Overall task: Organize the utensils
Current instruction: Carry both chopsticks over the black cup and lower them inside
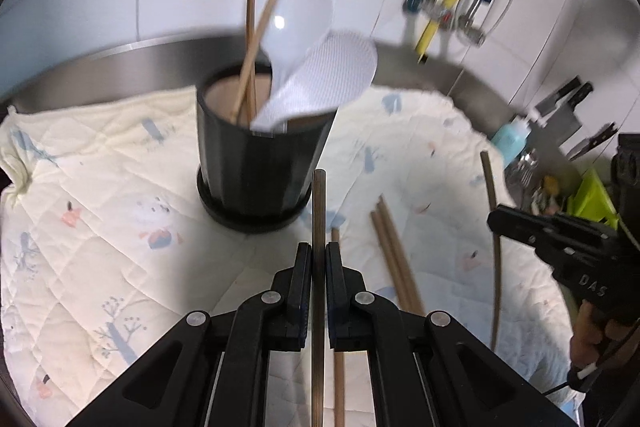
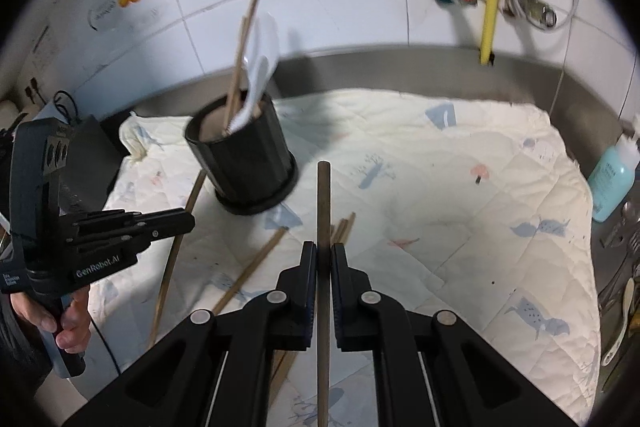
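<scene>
Tongs left (image 1: pixel 319 259) and right (image 2: pixel 323 259) each clamped around one brown chopstick (image 1: pixel 319 203), near holder (image 1: pixel 256 167).

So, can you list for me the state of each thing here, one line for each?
left gripper: shut on a chopstick.
right gripper: shut on another chopstick.
black holder: upright on the quilted cloth, holding two chopsticks and two white rice paddles.
loose chopsticks: lying flat on the cloth.
blue bottle: upright, beside the cloth.
</scene>
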A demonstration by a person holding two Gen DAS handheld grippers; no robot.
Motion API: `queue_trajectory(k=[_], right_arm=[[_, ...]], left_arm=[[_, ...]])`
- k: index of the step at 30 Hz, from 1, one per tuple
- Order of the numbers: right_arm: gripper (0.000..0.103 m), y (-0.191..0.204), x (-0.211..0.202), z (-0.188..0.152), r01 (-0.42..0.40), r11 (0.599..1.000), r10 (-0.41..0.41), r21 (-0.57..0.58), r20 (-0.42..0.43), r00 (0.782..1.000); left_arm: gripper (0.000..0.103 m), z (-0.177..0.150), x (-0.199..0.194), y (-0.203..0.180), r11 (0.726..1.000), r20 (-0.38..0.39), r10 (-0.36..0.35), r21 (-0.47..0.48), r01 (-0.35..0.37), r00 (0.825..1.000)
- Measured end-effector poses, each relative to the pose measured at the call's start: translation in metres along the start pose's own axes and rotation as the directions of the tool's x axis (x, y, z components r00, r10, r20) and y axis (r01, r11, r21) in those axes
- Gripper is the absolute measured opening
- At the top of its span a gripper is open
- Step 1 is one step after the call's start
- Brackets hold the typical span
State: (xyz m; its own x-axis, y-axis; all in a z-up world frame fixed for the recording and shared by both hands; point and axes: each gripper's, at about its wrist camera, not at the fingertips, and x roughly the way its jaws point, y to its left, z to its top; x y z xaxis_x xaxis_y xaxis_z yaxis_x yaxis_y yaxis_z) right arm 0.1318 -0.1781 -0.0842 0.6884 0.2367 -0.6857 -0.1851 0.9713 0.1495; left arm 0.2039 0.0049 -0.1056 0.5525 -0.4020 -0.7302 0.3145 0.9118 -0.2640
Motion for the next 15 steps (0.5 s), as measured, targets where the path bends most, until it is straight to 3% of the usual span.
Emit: queue_trajectory(k=[15], right_arm=[[0.009,0.016,-0.051,0.021,-0.014,0.999,0.02,-0.041,0.153,0.988]], left_arm=[[0.006,0.026,-0.097,-0.004,1.0,0.212,-0.01,-0.004,0.012,0.977]])
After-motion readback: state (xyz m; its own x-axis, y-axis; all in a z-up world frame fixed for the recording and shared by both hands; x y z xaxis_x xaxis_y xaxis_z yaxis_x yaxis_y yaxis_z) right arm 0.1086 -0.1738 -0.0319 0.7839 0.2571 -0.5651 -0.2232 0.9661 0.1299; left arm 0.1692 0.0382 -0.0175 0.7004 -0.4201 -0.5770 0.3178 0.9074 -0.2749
